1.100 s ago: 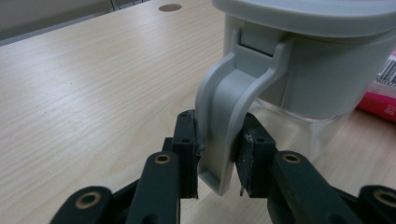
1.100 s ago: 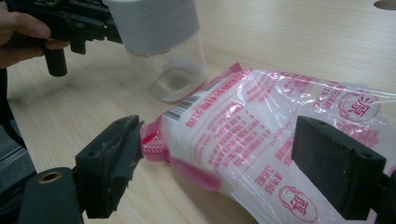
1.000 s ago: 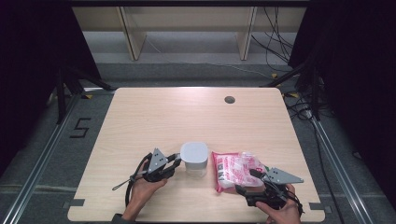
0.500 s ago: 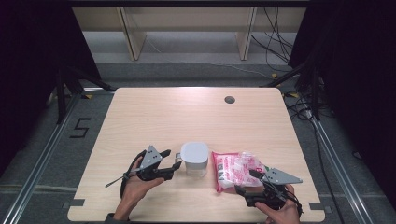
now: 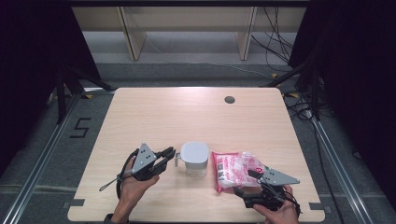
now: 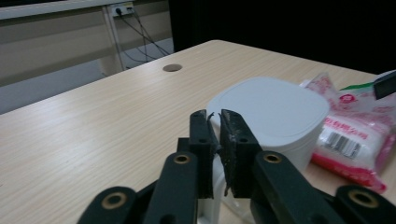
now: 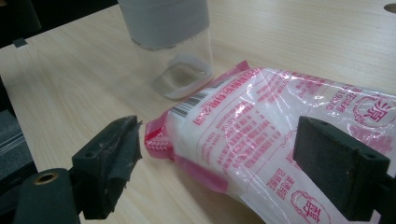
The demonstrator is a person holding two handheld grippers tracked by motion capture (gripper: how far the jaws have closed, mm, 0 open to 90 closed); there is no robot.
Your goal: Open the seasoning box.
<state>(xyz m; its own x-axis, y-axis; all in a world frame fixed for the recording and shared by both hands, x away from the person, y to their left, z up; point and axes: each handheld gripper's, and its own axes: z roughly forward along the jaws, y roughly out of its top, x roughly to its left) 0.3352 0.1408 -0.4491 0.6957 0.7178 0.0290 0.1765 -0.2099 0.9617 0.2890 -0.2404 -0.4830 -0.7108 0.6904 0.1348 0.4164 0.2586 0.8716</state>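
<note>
left tongs (image 6: 214, 122): jaws just closing, nearly shut, maybe pinching jug (image 5: 194, 156) handle | right tongs (image 7: 219, 158): wide open astride bag (image 7: 280, 135), holding nothing | tip: firm up the handle grip before lifting

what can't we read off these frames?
- Container handle: in the left gripper view the shut jaws cover it; a grip is not confirmable.
- Bag far end: cut by the right gripper view's edge.
- Bag print: too small in the high view.
- Right gripper jaws: hidden under its plate there.
</note>
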